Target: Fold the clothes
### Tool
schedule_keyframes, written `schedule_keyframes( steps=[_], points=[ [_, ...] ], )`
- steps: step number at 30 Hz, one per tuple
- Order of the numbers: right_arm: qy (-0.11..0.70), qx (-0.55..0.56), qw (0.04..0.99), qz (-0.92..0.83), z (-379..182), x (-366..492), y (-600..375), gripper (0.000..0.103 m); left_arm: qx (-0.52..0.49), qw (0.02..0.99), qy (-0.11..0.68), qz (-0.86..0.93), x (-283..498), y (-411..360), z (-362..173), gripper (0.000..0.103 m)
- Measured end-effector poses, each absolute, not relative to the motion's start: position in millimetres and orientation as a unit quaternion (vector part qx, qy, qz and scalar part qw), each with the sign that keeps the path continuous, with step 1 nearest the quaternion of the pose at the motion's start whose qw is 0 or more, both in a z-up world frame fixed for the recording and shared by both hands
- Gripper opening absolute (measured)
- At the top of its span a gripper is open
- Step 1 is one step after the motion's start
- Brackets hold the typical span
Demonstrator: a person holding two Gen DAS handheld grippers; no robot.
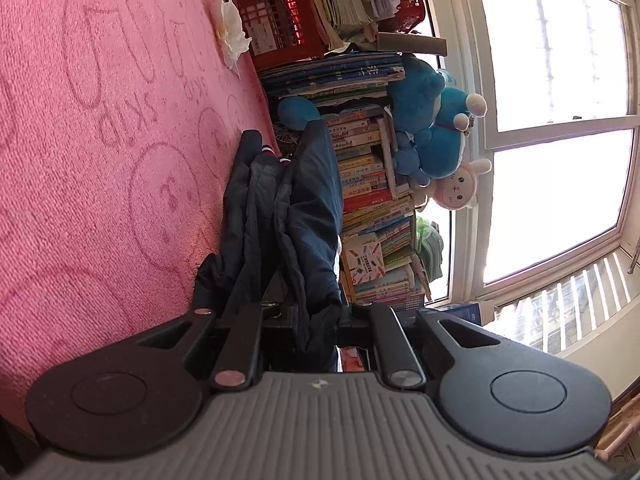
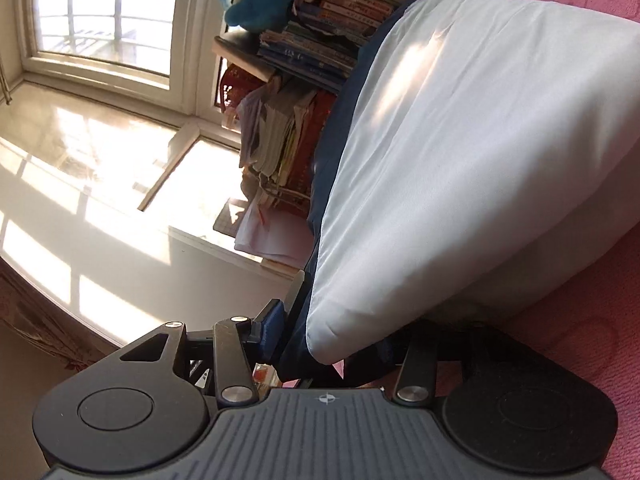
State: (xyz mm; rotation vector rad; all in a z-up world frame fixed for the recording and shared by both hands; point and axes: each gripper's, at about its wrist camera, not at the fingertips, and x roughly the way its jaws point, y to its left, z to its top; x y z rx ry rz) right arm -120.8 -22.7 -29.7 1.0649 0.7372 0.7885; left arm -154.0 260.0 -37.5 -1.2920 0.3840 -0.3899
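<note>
A dark navy padded garment (image 1: 312, 200) hangs bunched over the pink bedspread (image 1: 100, 160). My left gripper (image 1: 316, 314) is shut on a gathered fold of it. In the right wrist view the same garment shows its pale white lining (image 2: 460, 160) with a navy outer edge (image 2: 332, 152). Its thick folded corner lies between the fingers of my right gripper (image 2: 340, 344). Those jaws stand wide, and the blue left pad (image 2: 274, 326) sits beside the cloth without squeezing it. The right finger is hidden under the fabric.
Stacked books (image 1: 372, 184), a red crate (image 1: 280, 8) and blue and pink plush toys (image 1: 432, 120) line the bed's far side below a bright window (image 1: 552, 120). A crumpled tissue (image 1: 230, 28) lies on the bedspread. A sunlit sill (image 2: 100, 160) shows beyond.
</note>
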Motion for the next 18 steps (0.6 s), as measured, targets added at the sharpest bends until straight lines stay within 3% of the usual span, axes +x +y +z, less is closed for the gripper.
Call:
schedule_keyframes(
  steps=[4, 9, 12, 15, 17, 18],
  points=[
    [0.347, 0.503, 0.708, 0.354, -35.6, -109.6, -9.7, 0.043, -0.576, 0.772, 0.187, -0.193, -165.4, 262.3, -38.5, 0.011],
    [0.372, 0.498, 0.702, 0.347, -36.1, -105.2, -2.1, 0.016, -0.549, 0.79, 0.182, -0.204, -184.8, 277.5, -27.5, 0.012],
    [0.375, 0.483, 0.711, 0.346, -29.7, -106.9, -3.1, 0.013, -0.546, 0.798, 0.155, -0.203, -190.8, 295.6, -13.8, 0.019],
    [0.362, 0.461, 0.731, 0.35, -17.3, -109.2, -3.1, 0.01, -0.55, 0.79, 0.143, -0.23, -173.9, 308.2, 1.9, 0.039],
    [0.353, 0.452, 0.738, 0.355, -10.8, -110.0, -3.0, 0.01, -0.535, 0.79, 0.16, -0.254, -154.0, 306.6, 9.8, 0.062],
    [0.35, 0.448, 0.741, 0.356, -8.3, -110.3, -3.0, 0.01, -0.525, 0.792, 0.174, -0.259, -142.6, 302.2, 12.1, 0.065]
  ],
)
